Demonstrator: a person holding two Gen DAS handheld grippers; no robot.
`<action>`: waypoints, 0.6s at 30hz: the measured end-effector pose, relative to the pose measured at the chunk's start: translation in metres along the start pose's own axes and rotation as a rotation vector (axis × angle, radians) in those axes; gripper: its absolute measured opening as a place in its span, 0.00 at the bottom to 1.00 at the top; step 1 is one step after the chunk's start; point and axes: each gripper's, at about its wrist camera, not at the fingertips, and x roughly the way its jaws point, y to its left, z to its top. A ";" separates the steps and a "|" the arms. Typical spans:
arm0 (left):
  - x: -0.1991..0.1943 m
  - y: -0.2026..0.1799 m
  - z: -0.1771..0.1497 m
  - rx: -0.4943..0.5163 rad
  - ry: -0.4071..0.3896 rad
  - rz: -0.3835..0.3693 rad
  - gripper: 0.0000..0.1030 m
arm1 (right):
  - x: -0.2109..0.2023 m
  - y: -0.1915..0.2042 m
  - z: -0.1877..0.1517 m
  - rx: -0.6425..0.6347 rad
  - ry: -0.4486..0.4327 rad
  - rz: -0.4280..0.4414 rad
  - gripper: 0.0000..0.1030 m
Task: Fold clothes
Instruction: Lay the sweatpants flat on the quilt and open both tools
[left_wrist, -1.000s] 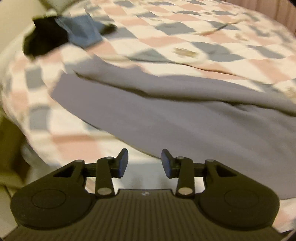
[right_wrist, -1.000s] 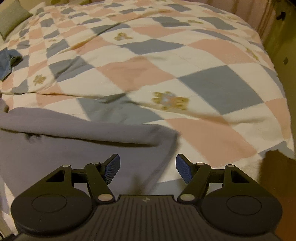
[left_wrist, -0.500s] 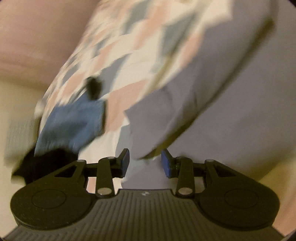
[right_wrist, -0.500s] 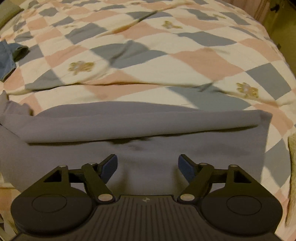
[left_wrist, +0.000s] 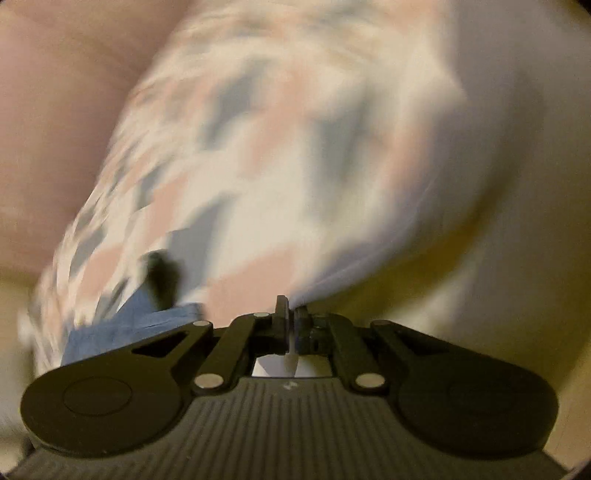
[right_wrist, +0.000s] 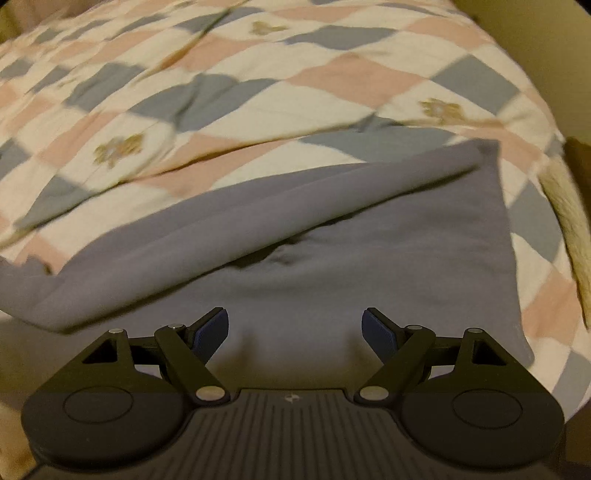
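Observation:
A grey garment lies spread on the checked quilt, with a long flap folded over along its far side. My right gripper hovers open just above the garment's near part, nothing between its fingers. The left wrist view is heavily blurred. In it my left gripper is shut, and a pale strip of the grey garment runs from its tips up to the right. A bit of cloth also shows behind the closed fingers.
A blue cloth and a black cloth lie on the quilt left of my left gripper. A beige fringed fabric hangs at the bed's right edge. The quilt stretches beyond the garment.
My left gripper has closed on the garment's edge and swung sharply, tilting its view. My right gripper has shifted left and nearer over the garment, still open.

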 end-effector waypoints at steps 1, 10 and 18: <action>0.003 0.017 0.011 -0.065 -0.002 -0.011 0.03 | 0.000 -0.002 0.002 0.020 -0.002 -0.003 0.79; 0.075 0.106 0.020 -0.675 0.229 -0.220 0.17 | 0.006 -0.002 -0.001 0.082 0.024 -0.009 0.83; 0.115 0.102 -0.044 -1.347 0.240 -0.577 0.25 | 0.025 0.000 -0.006 0.128 0.103 -0.006 0.83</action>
